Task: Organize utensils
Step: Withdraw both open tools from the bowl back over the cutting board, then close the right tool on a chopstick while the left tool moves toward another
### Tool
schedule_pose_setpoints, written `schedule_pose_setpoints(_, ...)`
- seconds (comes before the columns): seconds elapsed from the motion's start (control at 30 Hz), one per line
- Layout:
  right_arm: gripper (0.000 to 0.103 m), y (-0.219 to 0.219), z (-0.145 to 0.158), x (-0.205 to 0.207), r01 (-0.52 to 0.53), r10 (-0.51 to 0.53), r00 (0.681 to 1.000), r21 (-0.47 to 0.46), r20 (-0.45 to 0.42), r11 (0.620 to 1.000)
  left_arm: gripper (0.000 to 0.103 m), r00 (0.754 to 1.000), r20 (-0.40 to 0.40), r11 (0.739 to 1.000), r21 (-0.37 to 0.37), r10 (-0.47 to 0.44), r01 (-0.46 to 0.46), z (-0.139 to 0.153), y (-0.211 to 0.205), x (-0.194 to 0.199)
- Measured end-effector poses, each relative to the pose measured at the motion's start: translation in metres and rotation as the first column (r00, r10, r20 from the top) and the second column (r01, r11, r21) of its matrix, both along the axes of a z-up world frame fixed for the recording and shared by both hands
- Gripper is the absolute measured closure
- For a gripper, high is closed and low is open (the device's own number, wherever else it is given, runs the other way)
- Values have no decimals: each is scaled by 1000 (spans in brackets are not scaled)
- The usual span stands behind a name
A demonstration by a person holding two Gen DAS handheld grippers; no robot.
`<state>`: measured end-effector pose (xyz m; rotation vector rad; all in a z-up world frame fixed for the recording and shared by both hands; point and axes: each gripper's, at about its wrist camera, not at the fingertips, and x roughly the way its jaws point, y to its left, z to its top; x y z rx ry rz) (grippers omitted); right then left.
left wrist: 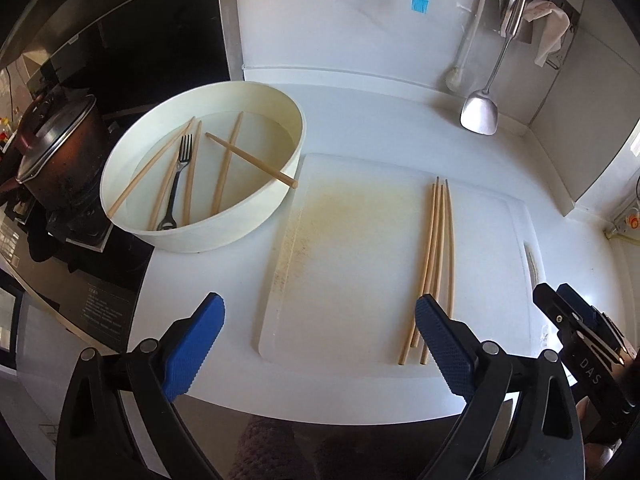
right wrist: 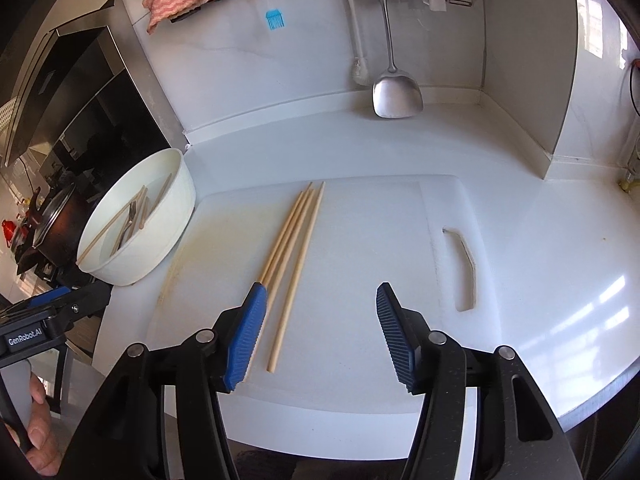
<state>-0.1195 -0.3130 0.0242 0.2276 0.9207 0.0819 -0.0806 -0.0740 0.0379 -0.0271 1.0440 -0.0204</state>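
- Step in hand, as I judge it: moving utensils out of the white basin (left wrist: pixel 200 236) onto the cutting board (left wrist: pixel 352 264); four chopsticks (left wrist: pixel 438 248) already lie side by side on the board, roughly parallel, tips toward 12 o'clock
- Still in the basin, at 10 o'clock from the board: several more chopsticks (left wrist: pixel 224 160), one of them propped across the rim (left wrist: pixel 256 162), and a fork (left wrist: pixel 178 176) with a black handle; there seems to be shallow water in it
- Left gripper (left wrist: pixel 320 344): jaws spread wide, nothing between them; it hangs over the board's near edge
- Right gripper (right wrist: pixel 320 336): jaws spread part way, empty; its left pad sits just beside the sorted chopsticks, whether touching I cannot tell
- Next move probably calls for the left gripper to swing toward 10 o'clock, drop into the basin and pinch one chopstick; the propped one looks easiest; wet wood may slip
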Motion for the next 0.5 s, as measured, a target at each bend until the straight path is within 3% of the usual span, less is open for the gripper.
schedule_pose_setpoints(0.33, 47, 5, -18, -13, 97, -98, 995, -23, -17, 995, 8, 989, 13, 989, 30, -145, 145, -14, -12, 4)
schedule_pose_setpoints(0.5, 47, 13, -25, -14, 153, -154, 988, -35, -8, 988, 8, 981, 28, 981, 9, -194, 194, -27, -13, 11)
